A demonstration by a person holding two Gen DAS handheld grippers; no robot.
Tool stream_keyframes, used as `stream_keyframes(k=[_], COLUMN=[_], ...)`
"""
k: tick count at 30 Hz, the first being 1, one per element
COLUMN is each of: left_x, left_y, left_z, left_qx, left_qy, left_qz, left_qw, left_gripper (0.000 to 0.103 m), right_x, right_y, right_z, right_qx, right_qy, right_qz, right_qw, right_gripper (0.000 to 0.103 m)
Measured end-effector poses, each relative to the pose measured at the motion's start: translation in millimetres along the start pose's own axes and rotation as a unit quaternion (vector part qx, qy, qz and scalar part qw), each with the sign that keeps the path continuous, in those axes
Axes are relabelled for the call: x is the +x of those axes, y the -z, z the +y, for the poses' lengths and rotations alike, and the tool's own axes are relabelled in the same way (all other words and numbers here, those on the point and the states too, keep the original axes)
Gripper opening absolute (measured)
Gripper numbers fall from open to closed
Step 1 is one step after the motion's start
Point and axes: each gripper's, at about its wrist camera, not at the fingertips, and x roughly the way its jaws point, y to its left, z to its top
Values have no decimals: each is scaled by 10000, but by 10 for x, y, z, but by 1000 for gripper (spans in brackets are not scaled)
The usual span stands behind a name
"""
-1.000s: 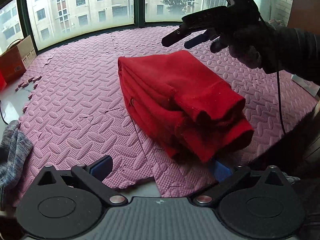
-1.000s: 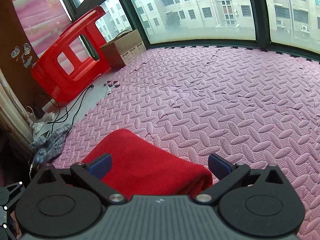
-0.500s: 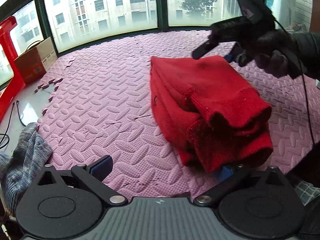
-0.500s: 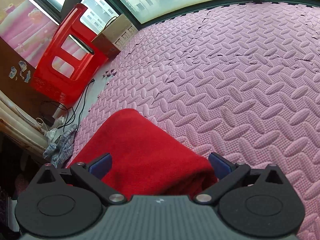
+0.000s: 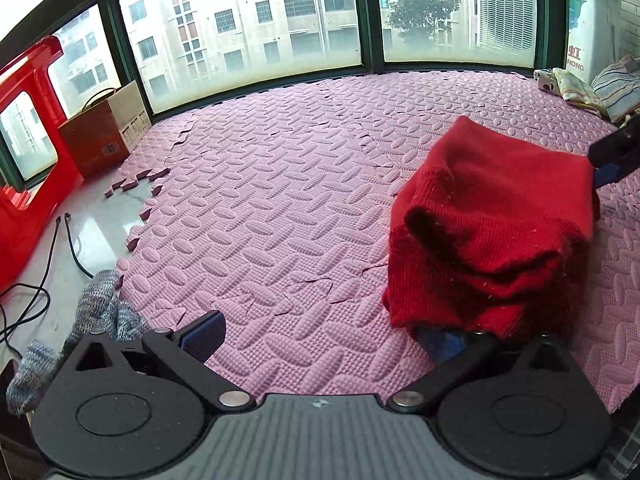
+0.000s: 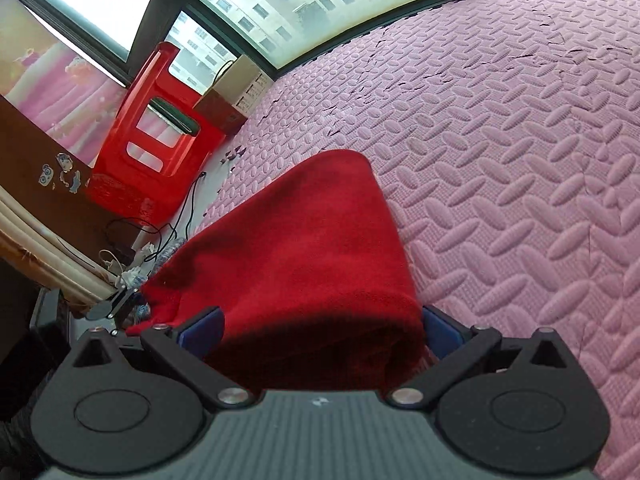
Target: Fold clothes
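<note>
Floor mat (image 5: 280,216): pink foam tiles with embossed ovals, covering most of the floor up to the windows; loose puzzle edges at 9 o'clock in the left wrist view, bare pale floor beyond.

Red plastic chair (image 5: 28,152): at the 9 o'clock edge of the left wrist view, on the bare floor, black cables (image 5: 60,248) trailing beside it.

Red sweater (image 5: 496,232): folded into a thick bundle, at 3 o'clock in the left wrist view, on the mat; layered knit edges face the camera. In the right wrist view it fills the centre (image 6: 304,256), running from 12 o'clock down between the fingers.

Cardboard box (image 5: 104,132): brown, at 10 o'clock, against the window frame.

Grey knit garment (image 5: 92,328): crumpled at 8 o'clock, off the mat edge.

Left gripper (image 5: 320,340): jaws spread wide; right blue pad tucked under the sweater's near edge, left pad clear of it.

Right gripper (image 6: 320,328): jaws spread, the sweater's end lying between both blue pads; whether the pads press it, cannot tell.
</note>
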Motion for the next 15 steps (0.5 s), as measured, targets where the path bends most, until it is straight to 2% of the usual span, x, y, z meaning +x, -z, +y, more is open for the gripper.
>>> stream_keyframes(k=[4,6,9,13,15], left_x=[24,-25,-123,-289,-378], left_y=[-21,-13,-8,-108,-191], left_z=[59,104,207,357,385], left_qx=[105,120,47,-404,-656], left_qy=[33,-17,-155,-347,-271], left_qz=[20,18,-42,-280,-447], left_qw=[9999,9999,9999,9982,9965], left_gripper=[103,103,103,103,103], right_x=[-167,-275,-408,-371,-294], right_y=[250,241,99,-183,-279], right_z=[98,135,198,358,401], right_qx=[-125,-193,-388,-870,-988], right_qy=[245,411,676,1013,1075], right_qz=[-171,-340,-636,-879,-897], right_qw=[9995,9984,9949,9871,9852], right_gripper=[103,103,103,103,103])
